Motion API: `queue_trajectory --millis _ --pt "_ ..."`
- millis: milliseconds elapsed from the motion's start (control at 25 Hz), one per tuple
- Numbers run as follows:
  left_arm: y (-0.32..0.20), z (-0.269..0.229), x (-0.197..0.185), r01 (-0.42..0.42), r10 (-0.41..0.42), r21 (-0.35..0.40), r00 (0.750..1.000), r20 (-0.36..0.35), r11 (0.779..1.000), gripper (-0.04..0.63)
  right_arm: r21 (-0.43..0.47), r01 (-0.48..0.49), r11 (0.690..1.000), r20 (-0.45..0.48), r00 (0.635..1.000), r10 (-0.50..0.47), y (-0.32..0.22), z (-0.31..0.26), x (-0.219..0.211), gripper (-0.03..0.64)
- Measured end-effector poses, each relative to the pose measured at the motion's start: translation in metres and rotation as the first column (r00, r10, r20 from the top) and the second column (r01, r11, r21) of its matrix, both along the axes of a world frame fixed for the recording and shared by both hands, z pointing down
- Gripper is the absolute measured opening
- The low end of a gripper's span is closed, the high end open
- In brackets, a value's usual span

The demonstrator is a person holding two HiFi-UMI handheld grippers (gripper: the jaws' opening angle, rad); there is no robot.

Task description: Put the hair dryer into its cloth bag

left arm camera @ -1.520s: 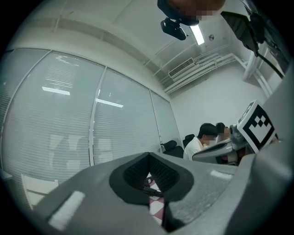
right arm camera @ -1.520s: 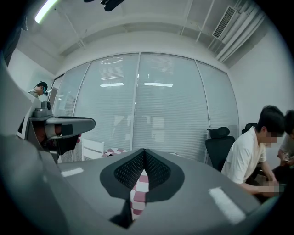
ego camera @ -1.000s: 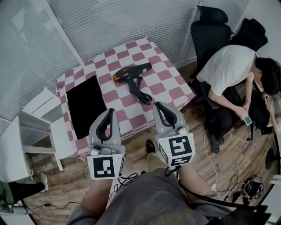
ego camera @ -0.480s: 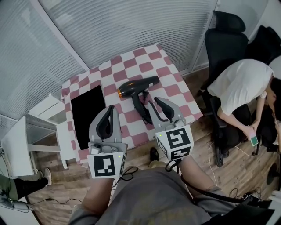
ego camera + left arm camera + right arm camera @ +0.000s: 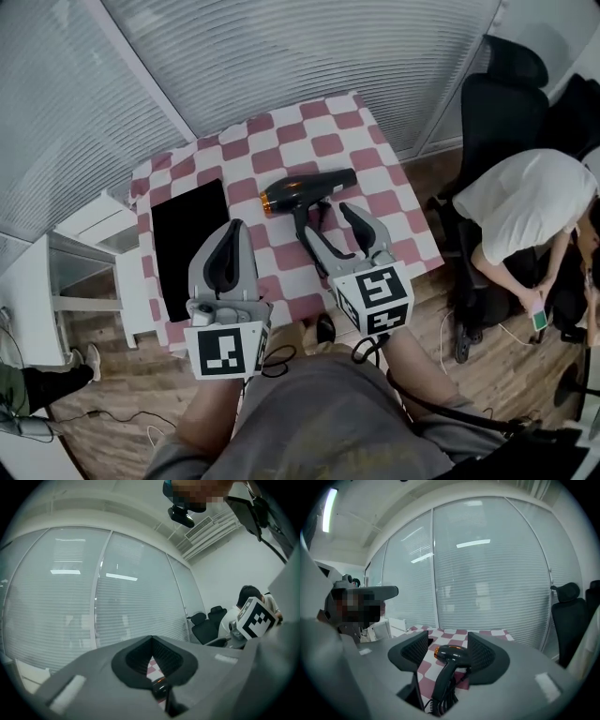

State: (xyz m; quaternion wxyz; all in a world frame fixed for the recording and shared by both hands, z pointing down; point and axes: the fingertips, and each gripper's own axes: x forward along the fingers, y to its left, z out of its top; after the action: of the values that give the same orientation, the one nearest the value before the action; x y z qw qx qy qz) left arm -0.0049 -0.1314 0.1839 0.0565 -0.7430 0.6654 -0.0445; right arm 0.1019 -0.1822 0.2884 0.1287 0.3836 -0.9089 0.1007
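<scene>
We found the hair dryer (image 5: 309, 187) lying at frame centre on the checked table (image 5: 330, 120), with the black cloth bag (image 5: 187, 239) flat to its left. The right gripper (image 5: 328, 223) had just been opening, its jaws apart either side of the dryer's handle without pressing it. The left gripper (image 5: 230, 232) was closed and empty.

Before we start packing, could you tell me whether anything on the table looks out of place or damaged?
Nothing stands out. The hair dryer lies on its side on the checked table, and the black cloth bag lies flat, apart from it. Nothing looks spilled or broken.
</scene>
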Motion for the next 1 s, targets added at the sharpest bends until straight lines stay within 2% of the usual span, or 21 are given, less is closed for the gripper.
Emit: queue_trajectory --millis 200,360,480,560,640,760,840,1000 --pt "-0.026 0.029 -0.015 -0.022 0.02 -0.046 0.999 -0.034 0.999 0.001 -0.132 0.006 0.991 -0.059 0.998 -0.014 -0.016 0.054 -0.015 0.345" --pt "-0.044 0.065 -0.029 -0.046 0.036 -0.135 0.997 -0.073 0.99 0.0 -0.252 -0.024 0.967 -0.114 0.994 -0.005 -0.021 0.104 -0.023 0.359" --pt "-0.064 0.093 -0.041 -0.068 0.057 -0.173 0.996 -0.066 0.983 0.002 -0.312 -0.044 0.949 -0.164 0.986 -0.008 -0.034 0.138 -0.032 0.372" --pt "-0.075 0.109 -0.048 -0.076 0.063 -0.199 0.996 -0.07 0.977 0.002 -0.363 -0.059 0.93 -0.202 0.979 -0.017 -0.038 0.158 -0.036 0.394" --pt "-0.083 0.124 -0.056 -0.078 0.06 -0.224 0.995 -0.086 0.972 0.002 -0.427 -0.072 0.902 -0.216 0.976 -0.024 -0.039 0.173 -0.04 0.451" --pt "-0.092 0.14 -0.065 -0.078 0.05 -0.251 0.992 -0.116 0.965 0.002 -0.512 -0.095 0.853 -0.222 0.975 -0.025 -0.037 0.186 -0.044 0.469" --pt "-0.095 0.147 -0.068 -0.08 0.047 -0.262 0.99 -0.132 0.962 0.0 -0.537 -0.113 0.836 -0.238 0.971 -0.022 -0.036 0.19 -0.044 0.484" --pt "-0.098 0.157 -0.074 -0.081 0.04 -0.276 0.987 -0.153 0.958 0.002 -0.528 -0.131 0.839 -0.271 0.962 -0.02 -0.035 0.194 -0.043 0.485"
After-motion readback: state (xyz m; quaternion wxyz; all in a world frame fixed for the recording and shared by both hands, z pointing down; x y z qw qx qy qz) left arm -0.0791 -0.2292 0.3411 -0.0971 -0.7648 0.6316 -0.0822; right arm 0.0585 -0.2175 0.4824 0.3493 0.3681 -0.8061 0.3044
